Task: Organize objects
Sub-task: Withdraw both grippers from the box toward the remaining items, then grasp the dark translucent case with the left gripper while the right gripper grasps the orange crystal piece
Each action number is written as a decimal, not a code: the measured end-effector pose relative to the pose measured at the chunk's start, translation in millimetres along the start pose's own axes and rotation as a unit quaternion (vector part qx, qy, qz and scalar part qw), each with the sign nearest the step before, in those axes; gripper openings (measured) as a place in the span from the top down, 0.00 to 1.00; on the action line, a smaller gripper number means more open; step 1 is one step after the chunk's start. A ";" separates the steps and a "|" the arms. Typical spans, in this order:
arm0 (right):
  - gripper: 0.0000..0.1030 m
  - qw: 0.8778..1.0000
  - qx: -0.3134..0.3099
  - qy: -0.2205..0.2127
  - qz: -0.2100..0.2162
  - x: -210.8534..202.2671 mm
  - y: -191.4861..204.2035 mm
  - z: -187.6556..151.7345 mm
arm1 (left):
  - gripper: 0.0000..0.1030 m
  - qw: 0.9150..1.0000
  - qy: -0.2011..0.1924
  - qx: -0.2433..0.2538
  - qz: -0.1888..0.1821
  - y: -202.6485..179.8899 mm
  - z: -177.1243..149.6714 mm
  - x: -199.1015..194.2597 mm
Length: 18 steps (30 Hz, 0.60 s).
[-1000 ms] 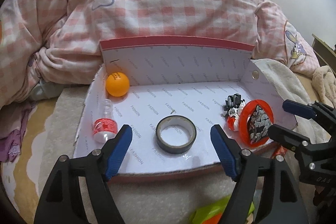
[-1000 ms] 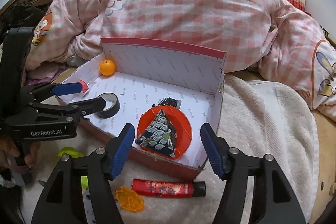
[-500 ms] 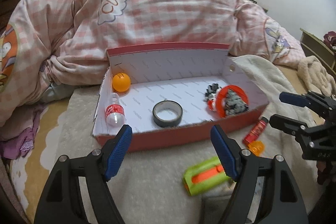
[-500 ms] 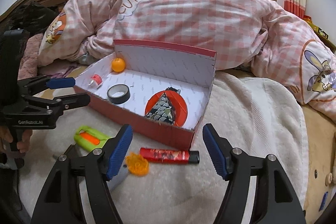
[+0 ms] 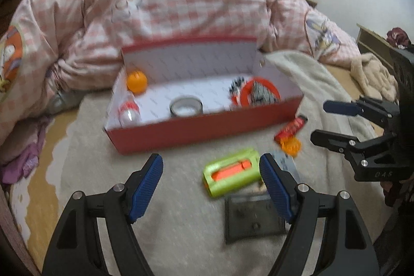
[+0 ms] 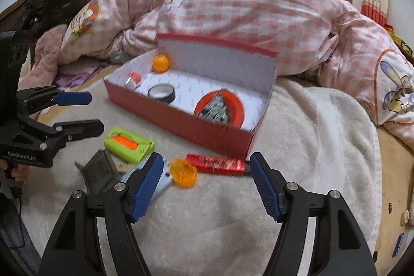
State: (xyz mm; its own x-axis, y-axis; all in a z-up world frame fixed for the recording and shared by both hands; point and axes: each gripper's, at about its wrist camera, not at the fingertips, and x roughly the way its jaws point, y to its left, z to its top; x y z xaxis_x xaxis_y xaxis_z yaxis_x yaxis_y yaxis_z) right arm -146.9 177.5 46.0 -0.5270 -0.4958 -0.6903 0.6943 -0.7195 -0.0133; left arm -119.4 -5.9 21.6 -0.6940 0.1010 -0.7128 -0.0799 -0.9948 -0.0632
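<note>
Red cardboard box [image 5: 207, 128] sits on the pale blanket [image 6: 310, 141], holding an orange ball [image 5: 136, 82], tape roll [image 5: 185, 107], small bottle [image 5: 128, 114] and red dish [image 6: 220, 106]. At its six o'clock lie a green case [image 5: 231, 172] and red tube [image 6: 216, 164]. Left gripper [image 5: 211, 185] and right gripper [image 6: 207, 184] both hover with jaws spread, gripping nothing.

My left gripper [image 5: 211, 184] fills the lower part of its own view, jaws spread wide with nothing between the blue pads. My right gripper [image 6: 207, 185] sits low in its frame too, equally parted and empty. Both point downward at a slant.
</note>
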 end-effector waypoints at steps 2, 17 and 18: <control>0.31 1.000 -0.004 0.011 0.007 4.4 3.7 -4.2 | 0.25 1.000 0.015 -0.004 -0.010 -1.6 -7.5 2.9; 0.31 0.999 -0.011 0.040 0.017 24.0 12.6 -14.0 | 0.25 0.997 0.060 0.022 -0.051 -24.3 -43.1 7.9; 0.31 0.999 -0.010 0.042 0.017 24.9 12.4 -14.3 | 0.25 0.997 0.060 0.024 -0.052 -25.5 -43.7 8.2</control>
State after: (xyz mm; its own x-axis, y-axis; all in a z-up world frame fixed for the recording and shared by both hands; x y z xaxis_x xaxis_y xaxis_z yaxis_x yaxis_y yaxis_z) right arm -144.3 163.2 18.3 -0.4604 -0.4777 -0.7482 0.7217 -0.6922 -0.0022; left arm -91.8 19.7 -13.1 -0.5891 0.1983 -0.7833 -0.1833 -0.9769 -0.1095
